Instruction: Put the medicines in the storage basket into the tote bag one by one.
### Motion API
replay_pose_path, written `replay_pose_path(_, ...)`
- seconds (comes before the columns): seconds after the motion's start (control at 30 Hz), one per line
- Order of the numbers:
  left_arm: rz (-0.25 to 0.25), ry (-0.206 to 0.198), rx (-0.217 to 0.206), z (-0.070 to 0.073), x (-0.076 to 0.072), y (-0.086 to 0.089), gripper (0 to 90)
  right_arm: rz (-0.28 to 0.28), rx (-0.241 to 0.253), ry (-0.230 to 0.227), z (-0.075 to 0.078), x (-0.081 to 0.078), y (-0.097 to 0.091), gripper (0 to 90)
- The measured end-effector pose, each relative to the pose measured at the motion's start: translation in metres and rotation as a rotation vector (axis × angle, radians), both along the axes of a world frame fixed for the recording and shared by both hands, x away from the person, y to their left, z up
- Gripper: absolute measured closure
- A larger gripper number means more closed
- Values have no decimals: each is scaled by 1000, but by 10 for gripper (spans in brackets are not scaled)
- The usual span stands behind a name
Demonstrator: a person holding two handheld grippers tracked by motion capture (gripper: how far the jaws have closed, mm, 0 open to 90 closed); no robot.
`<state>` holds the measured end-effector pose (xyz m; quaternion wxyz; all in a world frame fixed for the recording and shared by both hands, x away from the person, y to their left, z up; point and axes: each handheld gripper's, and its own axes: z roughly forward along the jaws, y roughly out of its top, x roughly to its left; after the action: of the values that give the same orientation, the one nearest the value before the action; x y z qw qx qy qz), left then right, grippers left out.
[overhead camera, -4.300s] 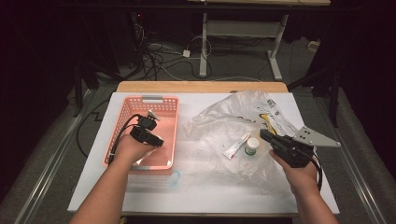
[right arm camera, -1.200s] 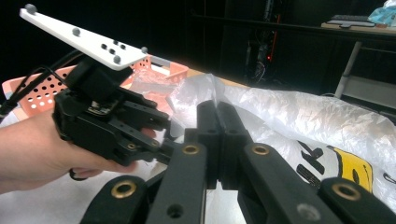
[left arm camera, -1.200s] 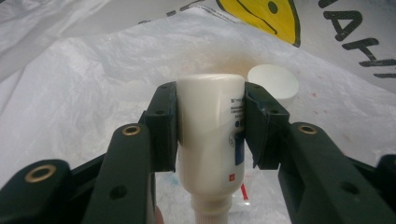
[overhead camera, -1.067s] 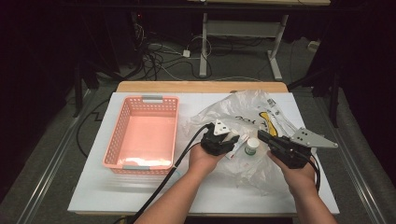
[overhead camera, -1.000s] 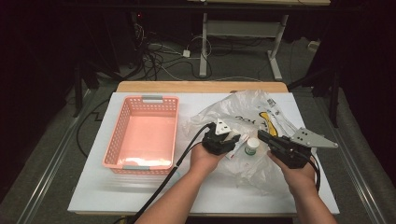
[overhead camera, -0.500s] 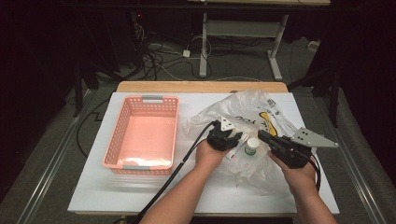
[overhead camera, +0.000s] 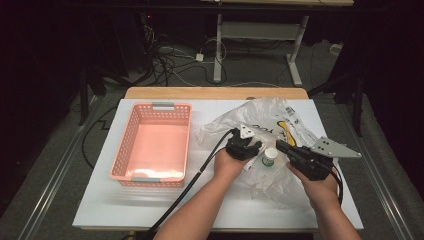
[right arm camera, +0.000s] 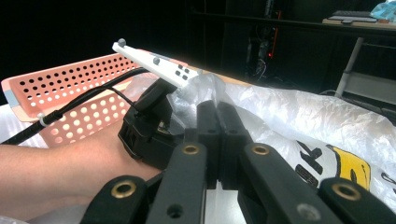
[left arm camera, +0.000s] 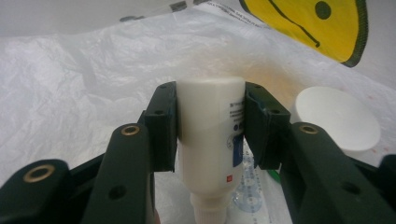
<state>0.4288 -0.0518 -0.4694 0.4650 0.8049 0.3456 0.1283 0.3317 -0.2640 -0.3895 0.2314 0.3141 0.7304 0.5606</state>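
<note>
My left gripper point(left arm camera: 210, 122) is shut on a white plastic bottle point(left arm camera: 208, 154) with a printed label, its pads pressing both sides. The bottle lies on a crumpled clear plastic bag point(overhead camera: 272, 122) with a yellow smiley print point(left arm camera: 303, 23). Just right of it stands a small jar with a white cap point(left arm camera: 337, 119), seen from above as the jar point(overhead camera: 270, 157) between the two grippers. My right gripper point(right arm camera: 217, 109) is shut, with a fold of the bag pinched at its tips. In the high view the left gripper point(overhead camera: 247, 148) is over the bag's middle and the right gripper point(overhead camera: 281, 145) at its right side.
A pink perforated basket point(overhead camera: 126, 150) stands on the left of the white table point(overhead camera: 100, 200) with nothing in it. The left gripper's cable point(overhead camera: 192, 175) runs back along the forearm. Beyond the table's far edge are cables and desk legs on the floor.
My left gripper went from the basket across to the bag, then edged forward over the last second and now grips the white bottle. The right gripper has held still.
</note>
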Motion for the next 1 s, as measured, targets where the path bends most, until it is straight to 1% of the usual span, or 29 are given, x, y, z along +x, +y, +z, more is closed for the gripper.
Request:
replay_pose_path(0.1,-1,-14,5,4,-3,1,528,1,-1,-1,0,0,0,900)
replay_pose_path(0.23,-10,-24,4,13,-10,6,522,0,0,-2,1,0,0,900)
replay_pose_path(0.3,-18,-21,3,16,-14,10,521,1,-2,-4,1,0,0,900)
replay_pose_path(0.33,-22,-17,-6,17,-17,13,517,1,-3,-4,1,0,0,900)
replay_pose_path(0.37,-23,-14,-11,18,-19,14,492,1,-3,-3,1,-1,-1,900)
replay_pose_path(0.4,-31,-10,-16,18,-22,17,492,2,-3,-4,1,-1,-1,900)
replay_pose_path(0.43,-39,-9,-20,18,-26,19,492,0,-2,-3,1,-1,-1,900)
replay_pose_path(0.5,-57,-3,-14,19,-33,23,491,0,-5,-5,1,-1,-1,900)
replay_pose_path(0.57,-73,5,-29,19,-39,28,468,-1,-3,-5,1,-1,-1,900)
replay_pose_path(0.63,-81,9,-34,18,-45,32,465,-1,-5,-5,1,-1,-1,900)
replay_pose_path(0.67,-83,9,-38,18,-47,34,441,0,-5,-5,1,-1,0,900)
replay_pose_path(0.77,-96,14,-38,18,-55,41,424,0,-7,-5,1,-1,0,900)
replay_pose_path(0.8,-102,22,-39,17,-58,43,395,1,-7,-4,1,-1,0,900)
replay_pose_path(0.83,-108,24,-43,17,-61,45,392,0,-6,-2,0,-1,0,900)
replay_pose_path(0.9,-110,26,-39,16,-65,48,347,-1,-6,-1,0,-1,0,900)
replay_pose_path(0.97,-117,30,-36,15,-70,52,327,-2,-5,2,0,-1,0,900)
replay_pose_path(1.0,-117,34,-30,15,-73,55,297,-1,-7,1,0,-1,-1,900)
